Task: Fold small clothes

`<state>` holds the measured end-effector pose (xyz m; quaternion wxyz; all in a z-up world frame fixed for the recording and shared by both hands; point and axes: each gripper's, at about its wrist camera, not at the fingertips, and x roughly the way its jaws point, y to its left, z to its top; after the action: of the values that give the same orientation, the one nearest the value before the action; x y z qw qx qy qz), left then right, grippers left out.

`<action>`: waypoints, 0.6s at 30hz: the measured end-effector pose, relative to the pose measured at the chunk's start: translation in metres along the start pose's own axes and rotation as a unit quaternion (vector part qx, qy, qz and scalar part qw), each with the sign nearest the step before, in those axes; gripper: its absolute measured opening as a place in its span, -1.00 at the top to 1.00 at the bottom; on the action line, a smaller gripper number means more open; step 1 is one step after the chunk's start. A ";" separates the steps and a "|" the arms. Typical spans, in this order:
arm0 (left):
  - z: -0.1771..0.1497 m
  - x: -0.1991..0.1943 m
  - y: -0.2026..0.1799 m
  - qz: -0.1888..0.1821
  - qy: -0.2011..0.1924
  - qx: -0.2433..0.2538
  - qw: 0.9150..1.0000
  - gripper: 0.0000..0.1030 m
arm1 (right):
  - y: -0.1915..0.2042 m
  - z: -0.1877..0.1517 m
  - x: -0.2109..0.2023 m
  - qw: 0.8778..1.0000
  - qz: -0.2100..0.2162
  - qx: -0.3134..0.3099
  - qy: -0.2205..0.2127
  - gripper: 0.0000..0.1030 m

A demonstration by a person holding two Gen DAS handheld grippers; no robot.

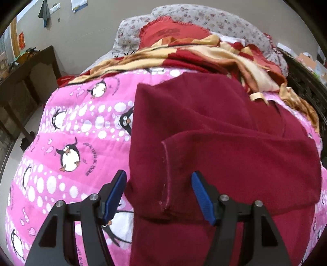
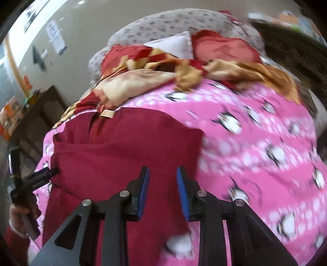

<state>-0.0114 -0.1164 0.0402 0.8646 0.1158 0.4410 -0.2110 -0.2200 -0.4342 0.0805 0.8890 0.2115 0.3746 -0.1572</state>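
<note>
A dark red knit garment [image 1: 214,143] lies on a pink penguin-print quilt [image 1: 71,133], with one sleeve folded across its body; the sleeve cuff [image 1: 166,176] lies between my left jaws. My left gripper [image 1: 158,180] is open just above the garment's left side, holding nothing. In the right wrist view the same garment [image 2: 122,155] lies at centre left. My right gripper [image 2: 163,176] is open and empty over the garment's lower right part. The left gripper also shows in the right wrist view [image 2: 49,171], at the garment's left edge.
A rumpled red and gold blanket [image 1: 204,53] and a floral pillow [image 1: 204,18] lie at the head of the bed. A dark wooden table [image 1: 24,81] stands to the left by the wall. A dark wooden headboard or rail [image 2: 296,51] runs along the right.
</note>
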 end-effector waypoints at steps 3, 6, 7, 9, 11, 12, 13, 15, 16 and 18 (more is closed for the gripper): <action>0.000 0.008 -0.004 0.012 0.007 0.008 1.000 -0.37 | 0.000 0.009 0.037 1.000 -0.017 -0.002 0.025 0.25; 0.000 0.013 -0.006 0.019 0.010 0.012 1.000 -0.42 | -0.005 0.012 0.052 0.999 -0.032 -0.009 0.023 0.25; 0.000 0.014 -0.005 0.018 0.010 0.011 1.000 -0.43 | -0.003 0.013 0.050 0.999 -0.034 -0.012 0.028 0.25; 0.000 0.015 -0.004 0.017 0.010 0.009 1.000 -0.44 | -0.001 0.014 0.039 0.999 -0.041 -0.016 0.029 0.25; 0.000 0.016 -0.004 0.016 0.010 0.008 1.000 -0.47 | 0.003 0.008 0.022 0.999 -0.030 -0.022 0.024 0.25; 0.000 0.017 -0.003 0.016 0.009 0.007 1.000 -0.47 | 0.005 0.005 0.017 0.999 -0.023 -0.027 0.026 0.25; 0.000 0.017 -0.003 0.015 0.009 0.007 1.000 -0.47 | 0.008 -0.001 0.011 0.999 -0.022 -0.034 0.030 0.25; -0.001 0.017 -0.003 0.015 0.008 0.007 1.000 -0.47 | 0.013 -0.016 0.002 0.998 -0.033 -0.046 0.039 0.25; 0.000 0.017 -0.003 0.015 0.008 0.006 1.000 -0.47 | 0.014 -0.022 0.002 0.997 -0.032 -0.049 0.044 0.25; 0.000 0.017 -0.003 0.016 0.008 0.006 1.000 -0.48 | 0.011 -0.039 0.009 0.996 -0.040 -0.055 0.063 0.25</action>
<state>-0.0046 -0.1234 0.0265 0.8636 0.1299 0.4446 -0.1992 -0.2329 -0.4060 0.0523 0.8668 0.1561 0.4463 -0.1583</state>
